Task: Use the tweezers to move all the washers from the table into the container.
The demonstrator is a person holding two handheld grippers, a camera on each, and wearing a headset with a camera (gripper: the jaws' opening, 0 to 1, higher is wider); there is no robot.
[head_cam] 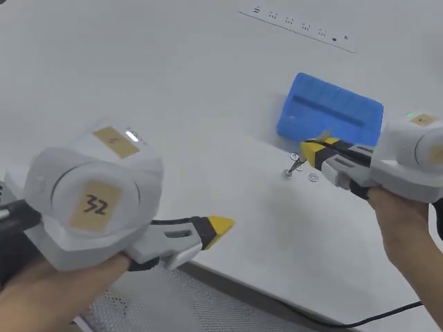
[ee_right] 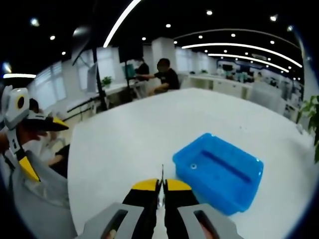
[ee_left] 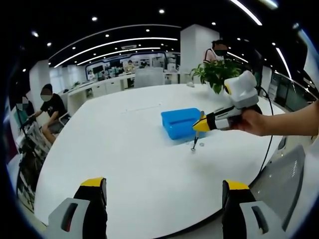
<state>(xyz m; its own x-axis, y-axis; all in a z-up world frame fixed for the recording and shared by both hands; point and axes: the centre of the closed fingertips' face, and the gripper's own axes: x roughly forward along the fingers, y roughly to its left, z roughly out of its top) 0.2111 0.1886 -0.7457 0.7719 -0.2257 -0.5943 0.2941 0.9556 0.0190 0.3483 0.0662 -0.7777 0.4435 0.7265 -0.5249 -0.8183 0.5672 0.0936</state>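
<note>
**A:** Washers (head_cam: 313, 178) are lying loose on the white desk (head_cam: 208, 104). They are small flat metal rings in a cluster, just at 7 o'clock of the blue container (head_cam: 331, 111) in the head view.

**B:** And the right tool (head_cam: 320, 149)?

**A:** Its yellow-tipped jaws are pressing together on the tweezers (ee_left: 197, 140), which are thin steel. Their long axis is running toward 7 o'clock from the jaws, and the points are resting among the rings. I cannot tell whether they are pinching one.

**B:** So the right hand is sitting nearer.

**A:** By far. The left tool (ee_left: 162, 188) is hovering well apart at 8 o'clock, near the desk's edge. Its jaws are spread wide and holding nothing.

**B:** Which way is the container lying from the tweezers?

**A:** In the right gripper view it is sitting at 2 o'clock of the points, close by. It is a shallow rectangular tub of glossy plastic with rounded corners, and what looks like one washer (ee_right: 193, 167) is resting inside.

**B:** The carry is looking short, then.

**A:** Short, yes. But the rings are thin and smooth on a slick top, so I am judging that the pinch is going to need a low angle at a ring's edge.
</note>
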